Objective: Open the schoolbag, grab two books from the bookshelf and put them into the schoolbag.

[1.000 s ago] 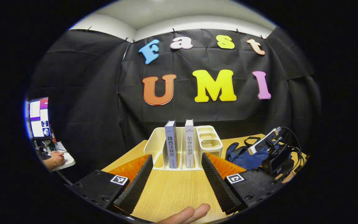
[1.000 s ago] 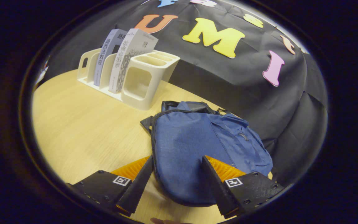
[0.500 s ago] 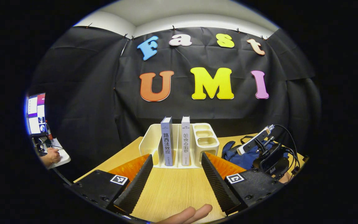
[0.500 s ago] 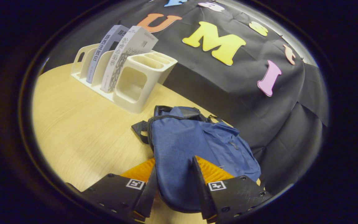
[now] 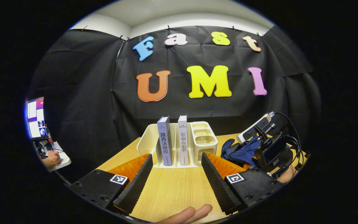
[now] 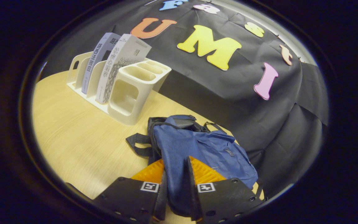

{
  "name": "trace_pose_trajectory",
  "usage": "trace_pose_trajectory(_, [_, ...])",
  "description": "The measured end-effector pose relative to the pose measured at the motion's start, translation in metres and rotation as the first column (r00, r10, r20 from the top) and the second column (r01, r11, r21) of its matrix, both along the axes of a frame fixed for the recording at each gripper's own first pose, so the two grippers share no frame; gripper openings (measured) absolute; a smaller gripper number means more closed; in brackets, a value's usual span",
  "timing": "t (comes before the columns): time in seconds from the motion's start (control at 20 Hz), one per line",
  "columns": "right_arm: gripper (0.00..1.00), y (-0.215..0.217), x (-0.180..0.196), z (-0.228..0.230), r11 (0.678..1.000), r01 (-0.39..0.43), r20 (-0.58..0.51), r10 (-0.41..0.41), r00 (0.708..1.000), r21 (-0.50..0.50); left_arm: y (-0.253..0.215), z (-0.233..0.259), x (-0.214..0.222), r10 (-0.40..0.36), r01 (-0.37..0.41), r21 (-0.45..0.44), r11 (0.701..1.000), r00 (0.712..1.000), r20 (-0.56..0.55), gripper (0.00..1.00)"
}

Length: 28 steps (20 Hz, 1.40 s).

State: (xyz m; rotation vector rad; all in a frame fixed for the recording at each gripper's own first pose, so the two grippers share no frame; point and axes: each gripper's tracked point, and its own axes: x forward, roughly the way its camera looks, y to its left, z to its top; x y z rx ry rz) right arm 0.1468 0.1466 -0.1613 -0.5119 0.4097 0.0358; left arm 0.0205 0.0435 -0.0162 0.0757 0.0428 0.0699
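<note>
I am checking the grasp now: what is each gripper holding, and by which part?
The right gripper pinches the blue schoolbag by a fold of fabric at its near edge. The left gripper is open and holds nothing.

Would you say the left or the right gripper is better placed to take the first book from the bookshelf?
Left, most likely. The left gripper is open and faces the two books upright in the bookshelf, while the right gripper is shut on the schoolbag, off to the side.
</note>
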Motion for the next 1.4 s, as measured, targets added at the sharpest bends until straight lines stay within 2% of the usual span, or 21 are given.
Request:
trace_pose_trajectory(0.05, [0.25,0.000,-0.001,0.005,1.000,-0.009,0.004,0.009,1.000,0.009,-0.002,-0.001,0.000,0.000,0.000,0.005,1.000,1.000,-0.007,0.99])
trace_pose_trajectory(0.15, [0.24,-0.008,0.005,0.014,1.000,-0.002,0.019,0.001,1.000,0.027,-0.009,-0.005,0.003,-0.003,0.004,0.017,1.000,1.000,-0.019,0.99])
trace_pose_trajectory(0.2, [0.08,-0.010,0.004,0.017,0.998,-0.011,0.007,0.011,1.000,0.054,-0.012,-0.008,0.005,-0.005,0.005,0.027,1.000,1.000,-0.023,0.99])
trace_pose_trajectory(0.3, [0.09,-0.017,0.006,0.023,0.994,-0.010,-0.027,0.013,1.000,0.111,-0.017,-0.013,0.009,-0.002,0.004,0.047,0.999,0.999,-0.035,0.99])
trace_pose_trajectory(0.35, [0.02,-0.023,0.008,0.028,0.991,-0.011,-0.022,0.014,1.000,0.133,-0.019,-0.015,0.012,0.000,0.002,0.055,0.998,0.999,-0.042,0.99])
trace_pose_trajectory(0.6, [0.02,-0.047,0.019,0.063,0.977,-0.041,0.013,0.039,0.999,0.208,-0.026,-0.023,0.016,0.015,-0.011,0.058,0.998,0.998,-0.067,1.00])
trace_pose_trajectory(0.75, [0.02,-0.064,0.024,0.079,0.958,-0.057,0.030,0.050,0.998,0.281,-0.044,-0.030,0.025,-0.027,0.029,0.017,0.999,0.996,-0.086,1.00])
trace_pose_trajectory(0.9, [0.02,-0.087,0.029,0.092,0.949,-0.069,0.035,0.061,0.998,0.307,-0.048,-0.038,0.032,-0.034,0.032,-0.016,0.999,0.994,-0.107,1.00])
trace_pose_trajectory(1.05, [0.02,-0.107,0.034,0.114,0.925,-0.085,0.044,0.074,0.996,0.371,-0.054,-0.033,0.046,-0.037,0.035,-0.074,0.997,0.999,-0.030,1.00])
trace_pose_trajectory(1.2, [0.02,-0.132,0.039,0.135,0.915,-0.100,0.099,0.066,0.993,0.390,-0.056,-0.045,0.059,-0.049,0.047,-0.039,0.998,0.998,-0.048,1.00])
trace_pose_trajectory(1.3, [0.02,-0.148,0.040,0.144,0.913,-0.112,0.122,0.070,0.990,0.393,-0.056,-0.052,0.066,-0.054,0.049,-0.063,0.997,0.996,-0.076,1.00])
trace_pose_trajectory(1.4, [0.02,-0.162,0.042,0.151,0.895,-0.125,0.135,0.073,0.988,0.429,-0.055,-0.052,0.070,-0.055,0.046,-0.099,0.994,0.994,-0.090,1.00])
